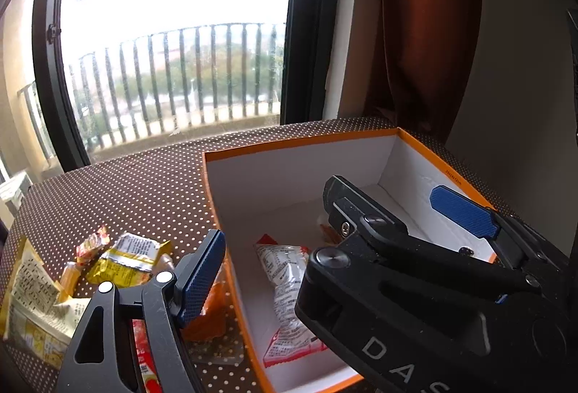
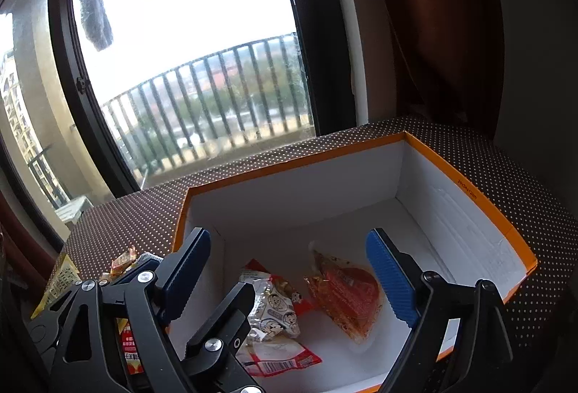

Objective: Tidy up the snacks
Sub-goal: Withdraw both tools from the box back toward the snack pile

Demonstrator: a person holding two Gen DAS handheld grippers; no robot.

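the right claw (image 2: pixel 289 281), black with blue ribbed pads, stands wide and holds nothing, hanging over the open white cardboard box with an orange rim (image 2: pixel 469 190). below and between its fingers lie two snacks on the box floor: a silver-and-red foil packet printed with cartoon faces (image 2: pixel 278 313) and, just beside it, a clear triangular pouch of red-orange food (image 2: pixel 346 295). the left claw (image 1: pixel 325 248) is also spread wide and empty, straddling the box's left wall. more yellow and silver wrapped snacks (image 1: pixel 126 259) lie outside the box on the brown white-dotted worktop (image 1: pixel 144 183), left of that claw.
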